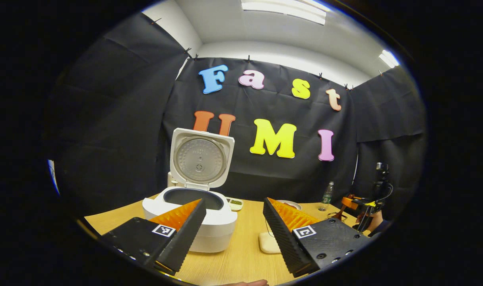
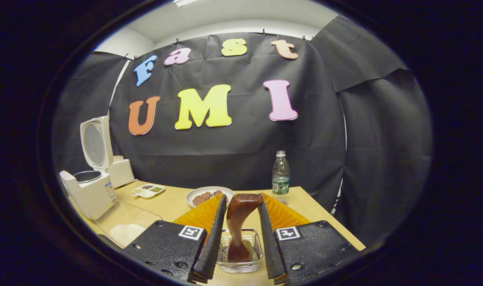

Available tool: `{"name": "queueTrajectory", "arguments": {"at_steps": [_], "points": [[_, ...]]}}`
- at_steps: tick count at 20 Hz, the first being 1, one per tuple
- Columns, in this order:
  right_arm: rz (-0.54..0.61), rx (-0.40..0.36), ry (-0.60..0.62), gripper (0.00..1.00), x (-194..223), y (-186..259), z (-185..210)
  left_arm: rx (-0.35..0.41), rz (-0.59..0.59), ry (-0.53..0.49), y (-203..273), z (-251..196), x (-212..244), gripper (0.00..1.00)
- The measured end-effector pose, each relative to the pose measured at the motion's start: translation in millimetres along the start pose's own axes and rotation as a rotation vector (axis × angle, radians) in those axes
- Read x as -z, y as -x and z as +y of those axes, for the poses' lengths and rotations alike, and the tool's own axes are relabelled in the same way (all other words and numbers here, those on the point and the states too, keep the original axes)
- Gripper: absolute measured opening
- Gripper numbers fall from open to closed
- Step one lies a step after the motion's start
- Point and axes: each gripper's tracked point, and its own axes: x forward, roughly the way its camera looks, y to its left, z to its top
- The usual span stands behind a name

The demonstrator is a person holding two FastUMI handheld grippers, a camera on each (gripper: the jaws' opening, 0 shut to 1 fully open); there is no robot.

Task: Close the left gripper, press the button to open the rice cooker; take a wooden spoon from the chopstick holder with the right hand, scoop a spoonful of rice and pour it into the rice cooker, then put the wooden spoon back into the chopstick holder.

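Observation:
The white rice cooker (image 1: 209, 226) stands open on the wooden table, its lid (image 1: 201, 159) tipped up and the dark pot showing. My left gripper (image 1: 233, 222) is open just in front of it, holding nothing. A pale dish of rice (image 1: 269, 242) lies between its fingers, lower on the table. In the right gripper view the wooden spoon (image 2: 239, 222) stands upright in the wire chopstick holder (image 2: 241, 254). My right gripper (image 2: 242, 198) is shut on the spoon's top end, both fingers against it. The cooker (image 2: 90, 190) and rice dish (image 2: 126, 232) sit to its left.
A water bottle (image 2: 281, 174) stands at the table's back edge. A plate of brown food (image 2: 207, 195) and a small divided tray (image 2: 148, 190) lie mid-table. A white box (image 2: 120, 171) sits behind the cooker. A hand holds the other gripper (image 1: 360, 206) at far right.

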Motion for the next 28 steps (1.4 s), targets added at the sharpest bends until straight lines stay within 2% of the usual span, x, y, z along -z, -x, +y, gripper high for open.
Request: {"name": "queueTrajectory", "arguments": {"at_steps": [1, 2, 3, 4, 5, 7, 10, 13, 16, 18, 20, 22, 25, 26, 28], "points": [[-0.04, 0.02, 0.001, 0.54, -10.0, 3.2, -1.6, -0.006, 0.005, -0.003, -5.7, 2.3, -0.5, 0.92], [-0.066, 0.022, -0.004, 0.71, -21.3, 10.1, 2.3, -0.011, 0.01, -0.006, -12.4, 4.8, -0.1, 0.92], [-0.073, 0.031, -0.002, 0.82, -26.2, 13.8, 7.8, -0.013, 0.015, -0.012, -18.1, 6.9, -0.1, 0.92], [-0.065, 0.054, -0.001, 0.97, -31.7, 18.1, 11.8, -0.02, 0.02, -0.02, -23.4, 9.6, -0.5, 0.92], [-0.042, 0.068, 0.009, 1.0, -33.2, 20.9, 16.6, -0.025, 0.025, -0.026, -28.3, 13.2, -0.8, 0.92], [0.018, 0.077, 0.024, 0.99, -36.9, 31.7, 30.8, -0.016, 0.04, -0.038, -39.8, 16.1, -4.4, 0.92], [0.05, 0.003, 0.005, 1.0, -55.3, 47.2, 66.6, -0.017, 0.046, -0.051, -55.3, 26.5, -14.7, 0.92], [0.041, 0.01, -0.014, 1.0, -62.1, 62.4, 72.4, -0.016, -0.008, -0.082, -70.9, 30.0, -44.1, 0.92], [0.024, -0.032, -0.114, 1.0, -72.6, 81.6, 81.3, 0.02, -0.028, -0.125, -92.9, 32.5, -70.7, 0.92], [0.009, -0.016, -0.132, 0.99, -77.7, 91.4, 72.5, 0.015, -0.046, -0.14, -109.6, 41.9, -93.4, 0.92], [0.004, -0.013, -0.133, 1.0, -86.2, 103.5, 67.0, 0.002, -0.06, -0.154, -128.6, 49.8, -110.9, 0.92], [0.001, -0.07, -0.146, 1.0, -97.4, 117.6, 75.8, -0.003, -0.056, -0.169, -150.8, 54.5, -121.4, 0.92], [-0.018, -0.044, -0.069, 1.0, -110.3, 123.6, 66.1, -0.044, -0.052, -0.194, -194.3, 77.0, -136.3, 0.92], [-0.015, -0.061, -0.062, 0.97, -111.9, 127.8, 70.9, -0.056, -0.042, -0.196, -208.0, 82.4, -139.5, 0.92], [-0.008, -0.11, -0.06, 1.0, -113.6, 139.8, 83.0, -0.05, -0.049, -0.185, -237.5, 88.6, -154.7, 0.92]]}}
